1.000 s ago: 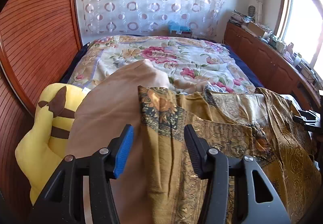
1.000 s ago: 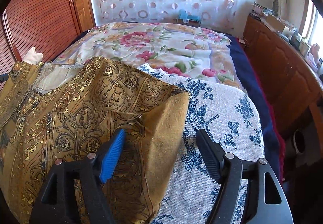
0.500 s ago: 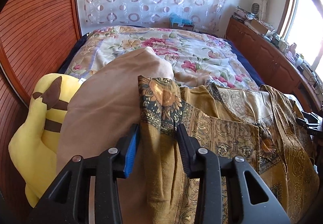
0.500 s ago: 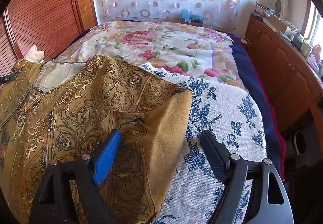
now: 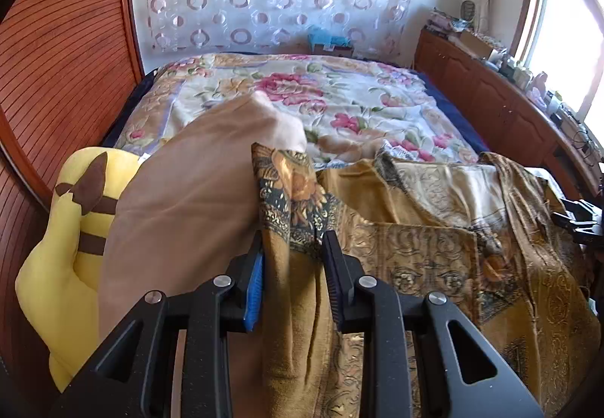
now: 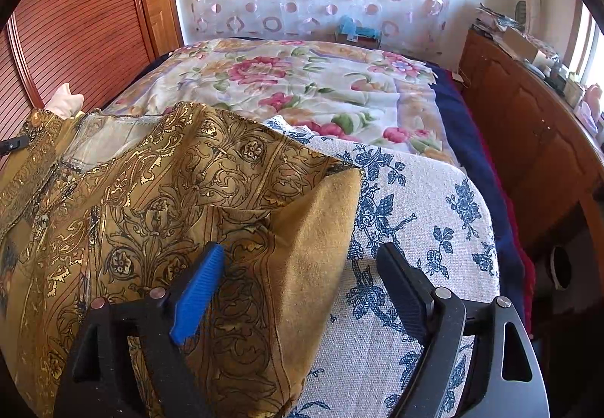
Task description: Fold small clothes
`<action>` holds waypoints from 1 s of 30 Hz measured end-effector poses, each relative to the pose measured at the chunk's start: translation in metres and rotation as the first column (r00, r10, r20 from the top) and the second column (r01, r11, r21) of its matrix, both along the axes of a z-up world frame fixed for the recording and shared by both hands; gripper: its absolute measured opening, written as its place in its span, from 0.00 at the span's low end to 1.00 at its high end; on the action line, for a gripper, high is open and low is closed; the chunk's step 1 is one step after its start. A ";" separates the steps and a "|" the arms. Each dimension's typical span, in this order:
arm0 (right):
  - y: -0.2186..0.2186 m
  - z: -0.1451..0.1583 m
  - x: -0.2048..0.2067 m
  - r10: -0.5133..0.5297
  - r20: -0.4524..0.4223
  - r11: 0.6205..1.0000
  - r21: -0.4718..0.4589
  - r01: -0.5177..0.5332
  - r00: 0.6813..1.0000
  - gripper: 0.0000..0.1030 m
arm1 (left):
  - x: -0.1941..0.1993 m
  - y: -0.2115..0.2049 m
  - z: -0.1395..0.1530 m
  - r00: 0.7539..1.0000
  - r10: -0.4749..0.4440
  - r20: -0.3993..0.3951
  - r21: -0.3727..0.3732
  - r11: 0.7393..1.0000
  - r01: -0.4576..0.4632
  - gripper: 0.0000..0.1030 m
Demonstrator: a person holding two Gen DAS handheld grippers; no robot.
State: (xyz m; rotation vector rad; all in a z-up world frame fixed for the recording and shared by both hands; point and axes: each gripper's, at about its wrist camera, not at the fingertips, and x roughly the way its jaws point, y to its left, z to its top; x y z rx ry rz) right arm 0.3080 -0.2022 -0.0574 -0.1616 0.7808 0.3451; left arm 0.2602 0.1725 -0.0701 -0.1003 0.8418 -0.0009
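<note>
Left hand-held gripper [image 5: 292, 259] is closing its jaws around a bunched fold of the mustard-gold patterned fabric garment [image 5: 415, 252], which lies spread over a tan pillow [image 5: 181, 206] and a blue-flowered white cushion [image 6: 422, 214] on the bed. Right hand-held gripper [image 6: 298, 271] hangs wide apart above the garment's edge, gripping nothing.

Two close downward views, shared bed [image 5: 339, 105]

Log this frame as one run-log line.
step: grasp garment edges | left gripper: closing on gold garment sleeve | right gripper: open, over garment's other edge | surface: blue-floral cushion
</note>
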 end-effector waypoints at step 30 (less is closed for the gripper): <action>-0.005 0.004 0.001 0.005 -0.001 1.000 0.021 -0.005 1.000 0.43 | -0.053 -0.042 0.050 0.978 -0.106 0.178 -0.028 0.993 0.113 0.04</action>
